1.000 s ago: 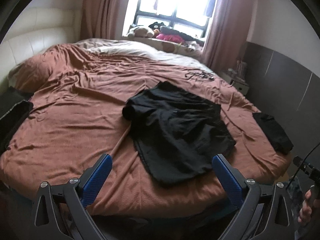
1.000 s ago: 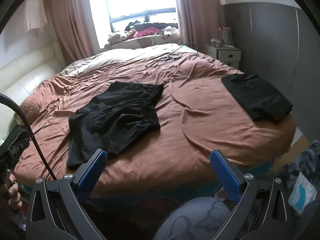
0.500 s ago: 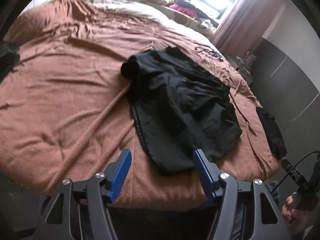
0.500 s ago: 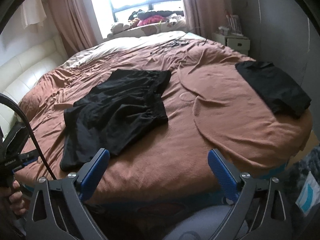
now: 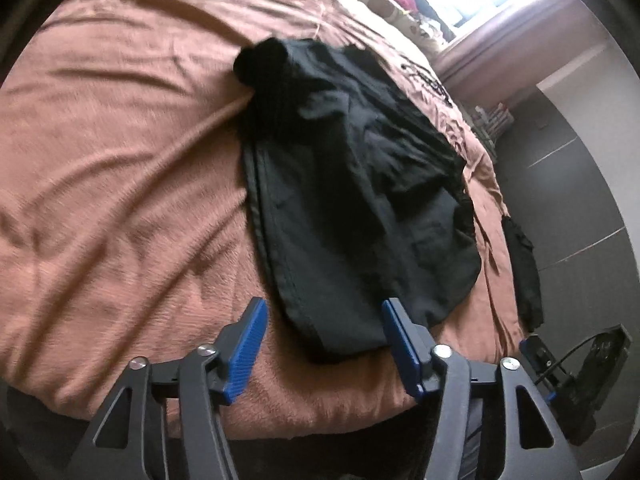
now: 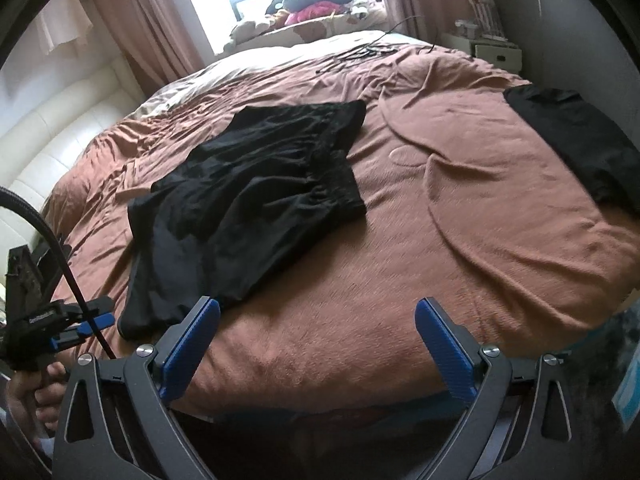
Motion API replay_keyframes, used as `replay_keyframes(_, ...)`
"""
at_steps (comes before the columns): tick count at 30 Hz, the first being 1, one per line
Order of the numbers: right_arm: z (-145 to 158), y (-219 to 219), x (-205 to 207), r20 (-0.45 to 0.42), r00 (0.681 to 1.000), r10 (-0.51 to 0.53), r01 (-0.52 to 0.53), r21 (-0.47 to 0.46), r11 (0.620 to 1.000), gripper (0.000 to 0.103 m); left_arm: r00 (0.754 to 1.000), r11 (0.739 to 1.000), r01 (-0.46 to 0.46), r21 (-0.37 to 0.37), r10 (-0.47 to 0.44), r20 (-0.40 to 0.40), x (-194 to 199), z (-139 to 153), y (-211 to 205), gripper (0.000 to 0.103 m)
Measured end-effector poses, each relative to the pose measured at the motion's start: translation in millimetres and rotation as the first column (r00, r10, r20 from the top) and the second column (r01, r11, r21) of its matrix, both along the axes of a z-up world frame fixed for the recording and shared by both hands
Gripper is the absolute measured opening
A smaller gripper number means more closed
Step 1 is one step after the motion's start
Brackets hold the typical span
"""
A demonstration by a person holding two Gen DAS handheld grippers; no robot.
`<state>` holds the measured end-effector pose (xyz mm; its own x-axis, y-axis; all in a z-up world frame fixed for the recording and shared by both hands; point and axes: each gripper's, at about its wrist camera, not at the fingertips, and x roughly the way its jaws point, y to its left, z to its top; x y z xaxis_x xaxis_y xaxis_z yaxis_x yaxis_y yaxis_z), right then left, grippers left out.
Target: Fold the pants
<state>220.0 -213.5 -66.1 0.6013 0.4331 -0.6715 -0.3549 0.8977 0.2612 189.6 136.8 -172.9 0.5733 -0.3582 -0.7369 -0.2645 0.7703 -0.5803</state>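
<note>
Black pants (image 5: 352, 184) lie crumpled on the brown bed cover (image 5: 120, 160), their near hem by the bed's front edge. My left gripper (image 5: 323, 308) hovers just above that hem, tilted down. Its jaws are closing with the hem's end between the blue pads (image 5: 248, 344), which stand apart from the cloth. In the right wrist view the pants (image 6: 256, 184) lie left of centre. My right gripper (image 6: 318, 306) stands wide open over bare cover (image 6: 460, 220), with the pants' lower corner beside its left finger and nothing between the fingers.
A second black garment (image 6: 580, 136) lies folded near the bed's right edge. Cables (image 6: 372, 48) lie at the far side. A cream headboard (image 6: 60, 144) is at the left, a white nightstand (image 6: 496, 52) at the far right, and soft toys on the windowsill (image 6: 312, 8).
My left gripper has dropped and tilted down toward the pants' near hem, and its jaws have narrowed. My right gripper has come closer to the bed, still wide open.
</note>
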Motion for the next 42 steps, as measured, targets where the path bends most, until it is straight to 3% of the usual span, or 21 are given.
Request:
replay_keyframes(6, -8.8, 7.4, 10.2, -0.024, 0.999, 0.023, -0.023, -0.002, 1.0, 0.098, 0.999, 0.997, -0.042, -0.064, 0.042, -0.01, 10.1, -13.4, 5.5, 0.059)
replay_keyframes(15, -30.6, 8.9, 42.4, -0.102, 0.994, 0.039, -0.027, 0.111, 0.993, 0.094, 0.995, 0.986, -0.097, -0.132, 0.101, 0.024, 23.3, -19.8, 17.2, 0.055)
replay_keyframes(20, -44.0, 12.4, 64.2, -0.13, 0.991, 0.036, -0.014, 0.164, 0.986, 0.094, 0.994, 0.976, -0.104, -0.19, 0.11, 0.021, 7.6, -24.8, 17.5, 0.042)
replay_keyframes(24, -56.7, 21.3, 83.2, -0.154, 0.987, 0.036, -0.006, 0.19, 0.982, 0.094, 0.987, 0.964, -0.148, -0.221, 0.157, 0.026, -2.2, -27.7, 15.2, 0.039)
replay_keyframes(27, -59.9, 26.1, 94.0, -0.156, 0.987, 0.047, -0.013, 0.213, 0.977, 0.094, 0.98, 0.959, -0.189, -0.211, 0.196, 0.015, -3.4, -31.1, 16.2, 0.028)
replay_keyframes(29, -62.5, 27.9, 103.1, -0.163, 0.985, 0.056, -0.015, 0.238, 0.971, 0.091, 0.976, 0.955, -0.208, -0.212, 0.216, 0.012, -2.2, -33.8, 17.6, 0.015)
replay_keyframes(32, -66.6, 27.9, 119.4, -0.175, 0.983, 0.048, 0.0, 0.269, 0.963, 0.079, 0.973, 0.949, -0.227, -0.217, 0.231, -0.007, -2.2, -37.6, 21.8, 0.003)
replay_keyframes(35, -68.8, 27.7, 135.2, -0.188, 0.981, 0.039, 0.016, 0.282, 0.959, 0.061, 0.97, 0.951, -0.232, -0.203, 0.242, 0.023, -12.7, -26.1, 21.2, 0.003)
replay_keyframes(37, -69.8, 27.4, 145.1, -0.195, 0.98, 0.034, 0.023, 0.285, 0.958, 0.038, 0.969, 0.95, -0.227, -0.216, 0.242, 0.044, -18.0, -19.6, 20.7, 0.003)
replay_keyframes(40, -69.0, 24.8, 154.9, -0.212, 0.977, 0.035, 0.032, 0.305, 0.952, 0.021, 0.97, 0.954, -0.212, -0.214, 0.232, 0.072, -27.4, -5.6, 21.0, 0.003)
replay_keyframes(42, -68.0, 22.5, 155.8, -0.207, 0.977, 0.049, 0.023, 0.328, 0.944, 0.015, 0.969, 0.957, -0.203, -0.207, 0.227, 0.098, -33.4, 7.5, 21.3, 0.003)
